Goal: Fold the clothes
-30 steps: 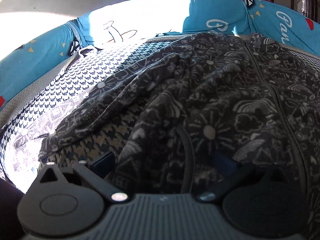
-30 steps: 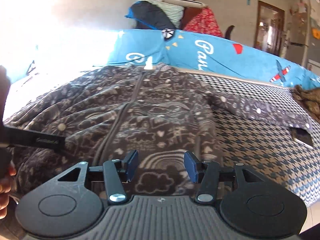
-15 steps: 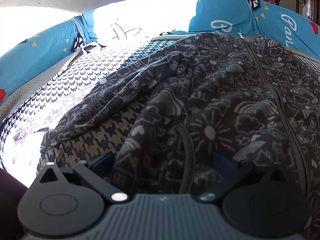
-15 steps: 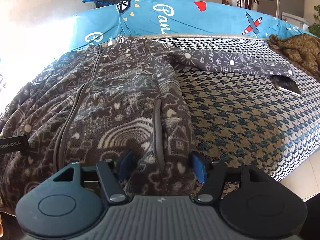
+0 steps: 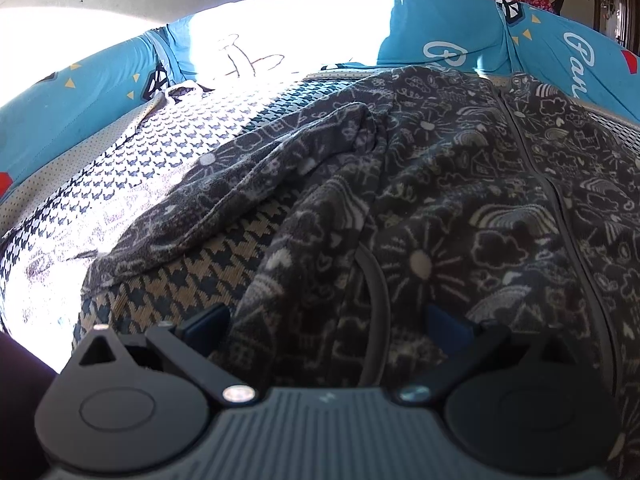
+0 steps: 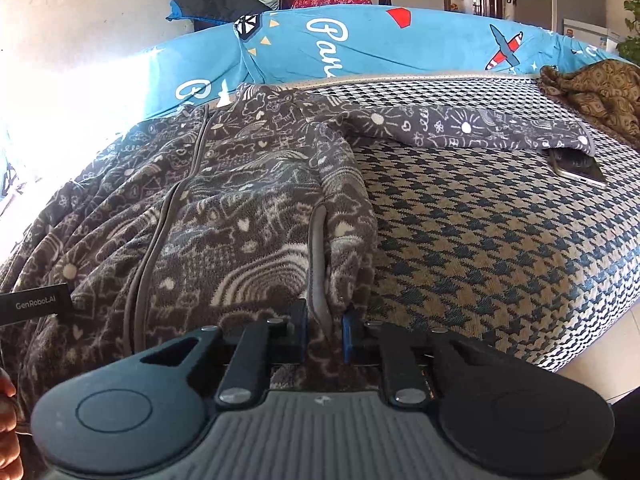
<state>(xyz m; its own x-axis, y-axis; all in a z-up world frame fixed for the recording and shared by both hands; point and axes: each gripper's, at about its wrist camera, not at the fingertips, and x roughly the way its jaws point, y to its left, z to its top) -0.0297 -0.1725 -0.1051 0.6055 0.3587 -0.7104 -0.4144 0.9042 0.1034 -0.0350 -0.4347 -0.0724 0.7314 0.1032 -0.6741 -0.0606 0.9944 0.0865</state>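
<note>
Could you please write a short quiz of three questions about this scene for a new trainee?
1. True or false: the right gripper is shut on the jacket.
2. What lies partly under the jacket's sleeve? A) phone B) book C) cup
3. Fill in: the left gripper is ____, with its fingers on either side of the jacket's hem.

Key: 1 true; 2 A; 3 open.

A houndstooth-covered bed (image 6: pixel 480 240) carries a patterned fleece jacket (image 6: pixel 240 200), a phone (image 6: pixel 578 168) and a brown garment (image 6: pixel 600 92).
</note>
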